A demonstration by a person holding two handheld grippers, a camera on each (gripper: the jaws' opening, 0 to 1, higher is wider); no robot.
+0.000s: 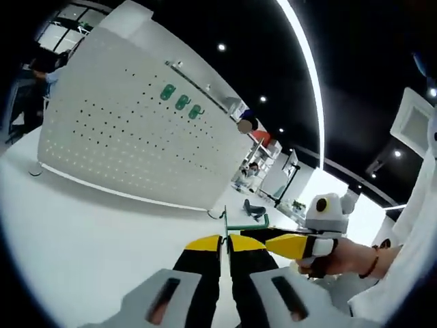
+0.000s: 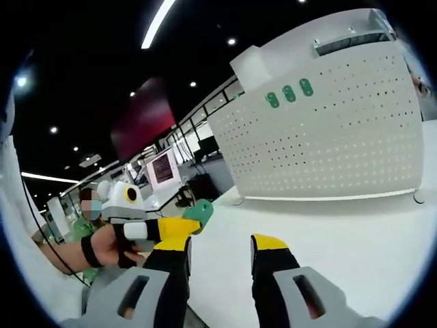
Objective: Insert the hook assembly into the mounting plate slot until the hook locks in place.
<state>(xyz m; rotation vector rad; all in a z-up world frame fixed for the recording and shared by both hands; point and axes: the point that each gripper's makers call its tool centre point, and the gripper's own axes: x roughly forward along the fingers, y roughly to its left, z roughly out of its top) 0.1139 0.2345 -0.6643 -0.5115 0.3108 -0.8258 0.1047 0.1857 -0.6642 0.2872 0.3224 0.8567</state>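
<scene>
The white perforated mounting plate (image 1: pixel 130 137) (image 2: pixel 328 137) stands upright on the table, with three green hooks (image 1: pixel 181 101) (image 2: pixel 289 93) near its top edge. My left gripper (image 1: pixel 225 240) is shut on a green hook assembly (image 1: pixel 247 223), whose thin stem sticks up between the yellow tips. In the right gripper view that left gripper (image 2: pixel 183 227) comes in from the left with the green hook (image 2: pixel 199 212) at its tip. My right gripper (image 2: pixel 222 247) stands open with nothing between its jaws. It also appears in the left gripper view (image 1: pixel 290 244), right beside the hook and well short of the plate.
The white table (image 1: pixel 82 232) (image 2: pixel 341 232) stretches from the grippers to the plate's feet. A person's hand (image 1: pixel 351 256) (image 2: pixel 95 249) holds each gripper. Desks, screens (image 2: pixel 162 167) and seated people lie beyond the table edge.
</scene>
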